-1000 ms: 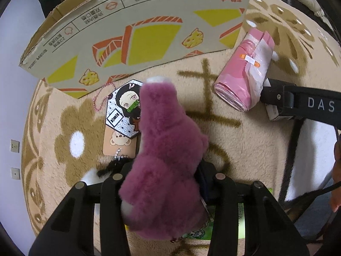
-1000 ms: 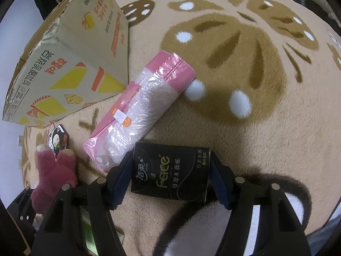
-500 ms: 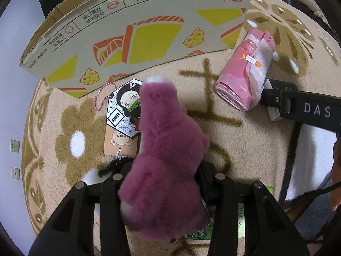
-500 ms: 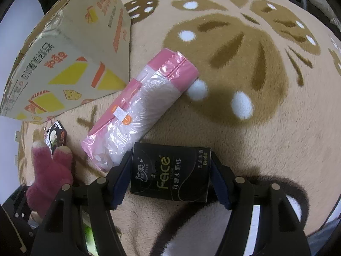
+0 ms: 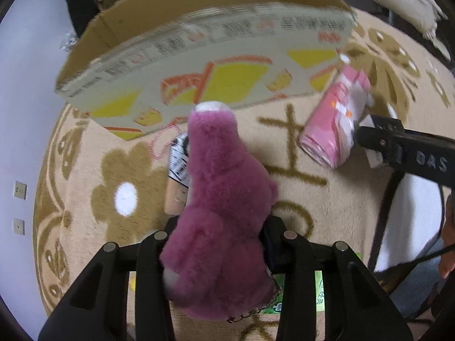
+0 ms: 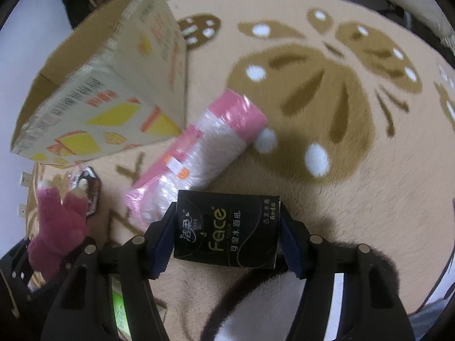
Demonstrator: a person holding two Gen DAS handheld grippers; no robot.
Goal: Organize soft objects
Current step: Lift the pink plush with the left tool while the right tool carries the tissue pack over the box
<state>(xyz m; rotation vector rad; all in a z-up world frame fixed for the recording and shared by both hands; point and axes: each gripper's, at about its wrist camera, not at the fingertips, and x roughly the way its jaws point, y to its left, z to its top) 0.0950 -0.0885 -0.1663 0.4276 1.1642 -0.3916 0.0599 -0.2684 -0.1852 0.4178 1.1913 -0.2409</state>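
Left gripper (image 5: 219,244) pinching purple plush (image 5: 219,199), right gripper (image 6: 227,233) clamping black tissue pack (image 6: 227,230), both jaws just tightened, carton (image 6: 108,91) near.

Magenta plush toy (image 5: 224,216) upright between fingers; black tissue pack (image 6: 227,231) likewise gripped.

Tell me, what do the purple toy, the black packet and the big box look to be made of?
Purple toy: fluffy plush, long matted pile, looks like synthetic fur. Black packet: glossy printed plastic film, probably around soft tissues; it catches faint reflections. Big box: matte corrugated cardboard, brown inside, with printed outer faces.
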